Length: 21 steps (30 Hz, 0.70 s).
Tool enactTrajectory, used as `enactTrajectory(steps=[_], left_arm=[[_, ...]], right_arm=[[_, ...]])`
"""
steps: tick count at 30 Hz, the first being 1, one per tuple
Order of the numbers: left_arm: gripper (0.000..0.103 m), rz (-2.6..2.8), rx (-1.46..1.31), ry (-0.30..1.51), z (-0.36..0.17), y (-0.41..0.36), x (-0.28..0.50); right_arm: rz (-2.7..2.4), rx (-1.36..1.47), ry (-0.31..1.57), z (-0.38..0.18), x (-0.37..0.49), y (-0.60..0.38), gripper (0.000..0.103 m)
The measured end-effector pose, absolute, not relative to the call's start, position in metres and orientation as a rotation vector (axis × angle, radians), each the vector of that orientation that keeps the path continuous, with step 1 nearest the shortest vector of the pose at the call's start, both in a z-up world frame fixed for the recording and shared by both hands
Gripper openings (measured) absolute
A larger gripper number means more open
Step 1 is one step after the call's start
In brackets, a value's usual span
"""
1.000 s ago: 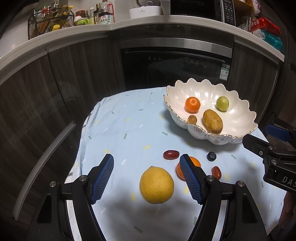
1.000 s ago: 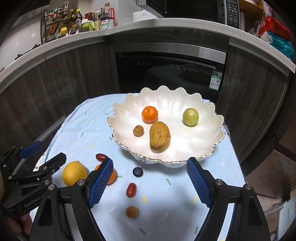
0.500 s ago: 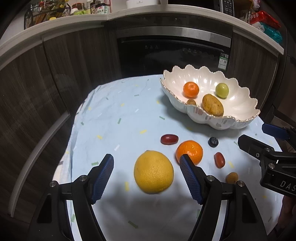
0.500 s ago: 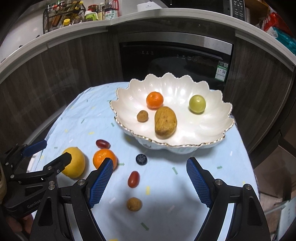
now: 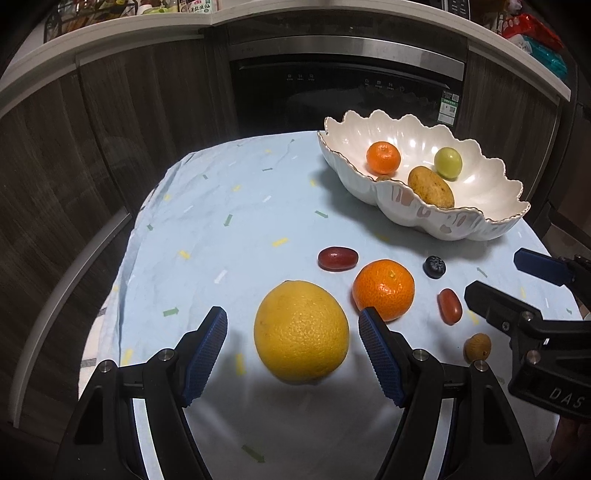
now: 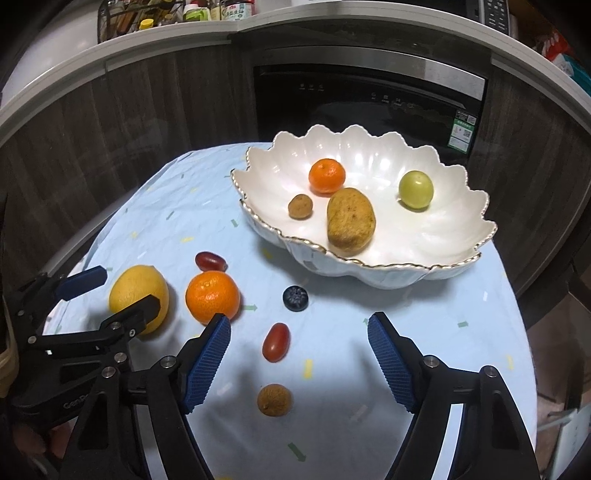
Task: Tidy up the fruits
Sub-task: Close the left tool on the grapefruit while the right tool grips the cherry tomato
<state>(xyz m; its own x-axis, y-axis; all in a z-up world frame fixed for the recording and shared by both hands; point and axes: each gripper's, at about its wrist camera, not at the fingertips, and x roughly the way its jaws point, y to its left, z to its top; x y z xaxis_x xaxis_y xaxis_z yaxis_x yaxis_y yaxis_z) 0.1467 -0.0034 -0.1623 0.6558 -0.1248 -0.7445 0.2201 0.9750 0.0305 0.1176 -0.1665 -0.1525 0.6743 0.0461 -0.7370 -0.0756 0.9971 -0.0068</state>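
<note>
A large yellow citrus lies on the light blue cloth, between the open fingers of my left gripper; the pads do not touch it. To its right lie an orange mandarin, two red grape tomatoes, a blueberry and a small brown fruit. The white scalloped bowl holds a mandarin, a green fruit, a brown oval fruit and a small brown fruit. My right gripper is open and empty above a red tomato.
The cloth-covered table drops off at left and front. Dark cabinets and an oven stand behind it. A counter above holds bottles. The left gripper shows in the right wrist view, beside the yellow citrus.
My left gripper has moved down and forward, so the yellow citrus now sits between its open fingers. My right gripper has lowered a little toward the small fruits.
</note>
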Motion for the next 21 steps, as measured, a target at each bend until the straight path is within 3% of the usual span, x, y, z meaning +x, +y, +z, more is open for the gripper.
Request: enactTrajectory(steps=[12,21], left_arm=[[0.073,-0.185,0.116,0.837,-0.175,-0.007,0.151],[0.066,-0.185,0.099,0.849,-0.182,-0.01,0.154]], right_arm=[[0.098,-0.037,0.856,-0.171,0.123,-0.165,0.06],[0.117,-0.042,0.878,-0.181,0.129,-0.158,0.041]])
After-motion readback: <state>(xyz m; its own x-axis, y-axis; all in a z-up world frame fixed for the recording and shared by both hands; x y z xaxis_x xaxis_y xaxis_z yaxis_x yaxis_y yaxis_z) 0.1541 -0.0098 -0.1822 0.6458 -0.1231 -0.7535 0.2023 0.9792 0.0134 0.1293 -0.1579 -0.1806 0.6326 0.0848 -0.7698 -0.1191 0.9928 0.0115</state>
